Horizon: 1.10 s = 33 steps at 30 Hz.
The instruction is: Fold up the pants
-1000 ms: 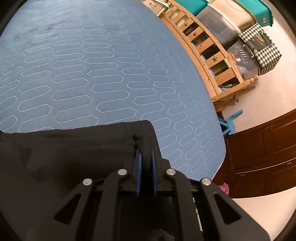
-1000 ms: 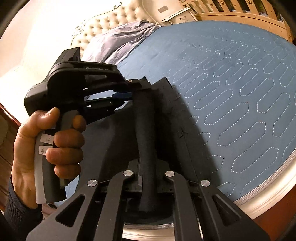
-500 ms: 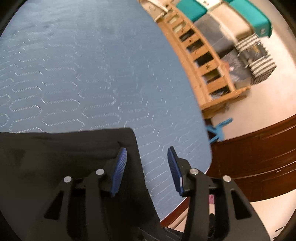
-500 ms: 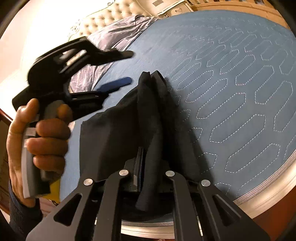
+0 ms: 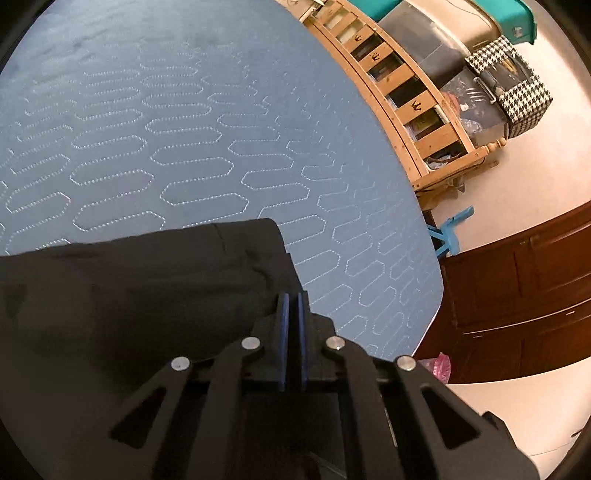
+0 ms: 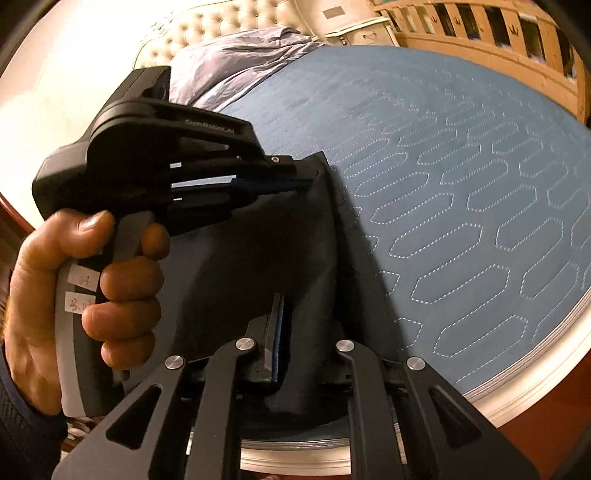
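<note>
1. Left wrist view: the left tongs (image 5: pixel 291 306) are pinched tight on a corner of the black pants (image 5: pixel 140 280), which lie over the blue quilted bed (image 5: pixel 207 122).
2. Right wrist view: the right tongs (image 6: pixel 291 314) clamp the pants' (image 6: pixel 288 236) near edge; the left tongs (image 6: pixel 295 182) grip the far corner.

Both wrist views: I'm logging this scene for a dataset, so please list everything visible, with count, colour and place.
pants: one, black, near edge of the bed, held at two spots
quilted mattress: one, blue, fills most of both views
headboard: one, cream, tufted, far end
crumpled bedding: one, grey-blue, by the headboard
wooden rail: one, light wood, along the far side of the bed
checked bag: one, black and white, on the floor
left gripper: black, jaws shut on pants
right gripper: black, jaws shut on pants
left hand: one, around the left gripper's handle
</note>
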{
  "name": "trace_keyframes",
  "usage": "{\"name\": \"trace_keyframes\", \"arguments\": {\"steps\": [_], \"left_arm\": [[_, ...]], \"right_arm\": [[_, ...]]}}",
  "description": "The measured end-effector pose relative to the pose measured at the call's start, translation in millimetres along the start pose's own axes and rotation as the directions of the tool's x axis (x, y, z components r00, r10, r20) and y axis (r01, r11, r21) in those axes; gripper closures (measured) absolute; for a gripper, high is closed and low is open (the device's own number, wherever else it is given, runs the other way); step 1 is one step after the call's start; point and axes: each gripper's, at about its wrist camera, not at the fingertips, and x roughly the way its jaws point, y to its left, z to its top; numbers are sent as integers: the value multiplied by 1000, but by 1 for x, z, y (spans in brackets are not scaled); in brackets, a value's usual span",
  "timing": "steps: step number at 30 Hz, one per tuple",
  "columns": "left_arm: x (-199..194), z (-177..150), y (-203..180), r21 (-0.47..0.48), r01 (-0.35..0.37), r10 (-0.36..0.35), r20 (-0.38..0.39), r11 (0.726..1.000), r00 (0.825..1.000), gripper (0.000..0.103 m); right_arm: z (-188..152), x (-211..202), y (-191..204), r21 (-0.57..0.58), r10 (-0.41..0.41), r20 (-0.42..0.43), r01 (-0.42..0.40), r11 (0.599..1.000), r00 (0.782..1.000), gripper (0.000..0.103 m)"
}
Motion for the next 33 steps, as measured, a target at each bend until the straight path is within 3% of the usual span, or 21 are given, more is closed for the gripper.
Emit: {"name": "trace_keyframes", "arguments": {"steps": [3,11,15,19,23,25,27,28,29,31,33], "left_arm": [[-11,-4,-6,18,41,-41,38,999,998,98],[-61,-38,10,37,16,-22,159,999,987,98],[-89,-68,29,26,-35,29,216,999,976,98],[-125,-108,61,22,-123,112,284,992,952,98],[-147,-148,106,-35,-214,216,267,976,939,92],[-177,-169,136,-99,-189,210,292,977,933,91],[-206,-187,163,-169,-219,263,314,961,912,80],[-222,-197,179,-209,-287,342,312,935,887,80],[-234,-205,190,-229,-316,377,317,921,870,80],[-256,-224,206,-251,-318,390,331,914,859,80],[-267,-236,209,-252,-317,393,359,914,846,80]], "right_arm": [[0,1,7,-37,-35,2,35,999,999,93],[-1,-1,11,-64,-50,6,51,997,999,93],[0,-2,15,-66,-48,7,48,997,999,93],[-1,-2,14,-64,-46,6,46,997,999,94],[3,2,-2,-8,-29,-13,28,1000,1000,94],[5,-2,-5,0,-29,-6,29,1000,1000,92],[6,-7,-7,11,-45,-3,45,999,999,87],[7,-10,-8,17,-65,4,65,998,998,77],[8,-17,-11,30,-115,18,114,993,993,65],[9,-29,-19,57,-163,35,161,985,986,56],[12,-53,-20,59,-259,84,255,965,962,55]]}}
